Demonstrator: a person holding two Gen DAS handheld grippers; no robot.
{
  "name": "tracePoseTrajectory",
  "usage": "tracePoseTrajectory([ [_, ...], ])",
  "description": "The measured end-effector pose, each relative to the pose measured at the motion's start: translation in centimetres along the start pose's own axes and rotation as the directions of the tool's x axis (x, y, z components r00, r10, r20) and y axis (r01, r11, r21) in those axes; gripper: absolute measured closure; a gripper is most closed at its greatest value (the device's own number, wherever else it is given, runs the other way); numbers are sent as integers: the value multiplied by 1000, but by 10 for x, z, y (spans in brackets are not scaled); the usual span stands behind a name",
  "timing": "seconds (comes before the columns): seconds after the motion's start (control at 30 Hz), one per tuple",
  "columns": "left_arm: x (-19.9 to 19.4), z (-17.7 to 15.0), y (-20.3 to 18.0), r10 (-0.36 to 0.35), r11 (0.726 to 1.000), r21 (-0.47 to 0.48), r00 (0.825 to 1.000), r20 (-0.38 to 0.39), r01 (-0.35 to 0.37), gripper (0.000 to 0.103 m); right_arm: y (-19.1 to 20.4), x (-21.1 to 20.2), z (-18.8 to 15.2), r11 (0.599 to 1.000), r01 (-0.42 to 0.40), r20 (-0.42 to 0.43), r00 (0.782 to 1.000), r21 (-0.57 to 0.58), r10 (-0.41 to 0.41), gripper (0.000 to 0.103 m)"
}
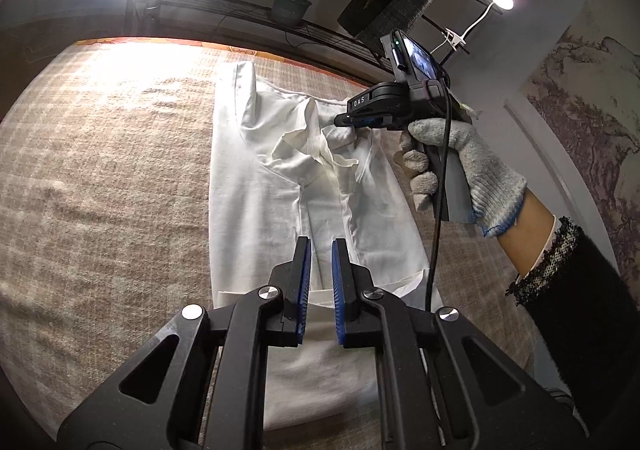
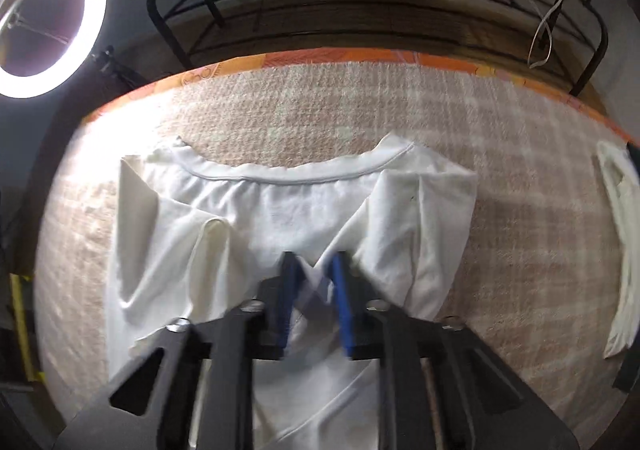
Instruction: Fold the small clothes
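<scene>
Clearly light and limp, the white shirt (image 1: 280,186) lies spread on the towel-covered table (image 1: 100,170), its sleeve pinched in the right tool (image 1: 340,121) while the left tool (image 1: 321,250) hovers released, so hems and seams look like the surest holds.

The white shirt (image 1: 256,186) is thin, soft, matt cloth. Beneath it the surface (image 1: 100,170) wears a rough, nubby beige woven cover. The left gripper (image 1: 321,250) is matt black plastic with ribbed blue pads (image 1: 306,274) and shiny metal screws (image 1: 269,293).
</scene>
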State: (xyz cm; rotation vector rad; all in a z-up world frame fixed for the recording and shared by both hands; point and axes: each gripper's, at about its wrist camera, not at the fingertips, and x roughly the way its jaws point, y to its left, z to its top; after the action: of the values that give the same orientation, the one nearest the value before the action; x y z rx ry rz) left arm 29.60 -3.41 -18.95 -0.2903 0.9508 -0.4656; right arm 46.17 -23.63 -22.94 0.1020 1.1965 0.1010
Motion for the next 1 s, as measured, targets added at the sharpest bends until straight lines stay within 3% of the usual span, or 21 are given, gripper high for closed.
tracePoseTrajectory([
  [0.1, -2, -2, -1, 5, 1000, 13, 1000, 0, -5, 96, -2, -8, -3, 1000, -8, 27, 1000, -5, 8, 100],
  [0.17, -6, -2, -1, 3, 1000, 10, 1000, 5, -3, 96, -5, -20, -3, 998, -69, 69, 995, 11, 68, 100],
  [0.23, -8, -2, -1, -1, 1000, 4, 1000, 11, 1, 96, -5, -32, 3, 986, -163, 119, 980, 17, 160, 100],
  [0.33, -11, -1, -1, 3, 1000, 2, 1000, 14, -3, 96, 4, -43, 10, 973, -230, 178, 956, -32, 232, 100],
  [0.43, -11, -1, -2, 10, 1000, 4, 1000, 13, -10, 96, 16, -25, 15, 958, -277, 151, 947, -71, 285, 100],
  [0.53, -11, -1, -3, 27, 1000, 11, 1000, 13, -27, 96, 21, -1, 18, 959, -274, 100, 955, -72, 280, 99],
  [0.67, -17, -1, -1, 36, 999, 10, 999, 24, -36, 96, 5, -2, 22, 923, -385, 89, 919, -16, 385, 97],
  [0.77, -20, -1, 3, 50, 999, 13, 998, 33, -50, 96, -21, -39, 21, 874, -486, 192, 857, -2, 478, 94],
  [0.8, -21, -1, 6, 61, 998, 15, 998, 33, -62, 96, -36, -52, 16, 861, -508, 237, 838, 10, 492, 87],
  [0.83, -21, 0, 9, 72, 997, 15, 997, 32, -72, 96, -48, -60, 14, 864, -503, 265, 837, 23, 479, 80],
  [0.87, -21, 2, 13, 83, 996, 10, 996, 31, -83, 96, -64, -67, 8, 880, -474, 293, 847, 38, 444, 80],
  [1.0, -11, 24, 25, 125, 992, 31, 992, 17, -125, 96, -111, -60, -11, 926, -359, 291, 904, 119, 313, 80],
])
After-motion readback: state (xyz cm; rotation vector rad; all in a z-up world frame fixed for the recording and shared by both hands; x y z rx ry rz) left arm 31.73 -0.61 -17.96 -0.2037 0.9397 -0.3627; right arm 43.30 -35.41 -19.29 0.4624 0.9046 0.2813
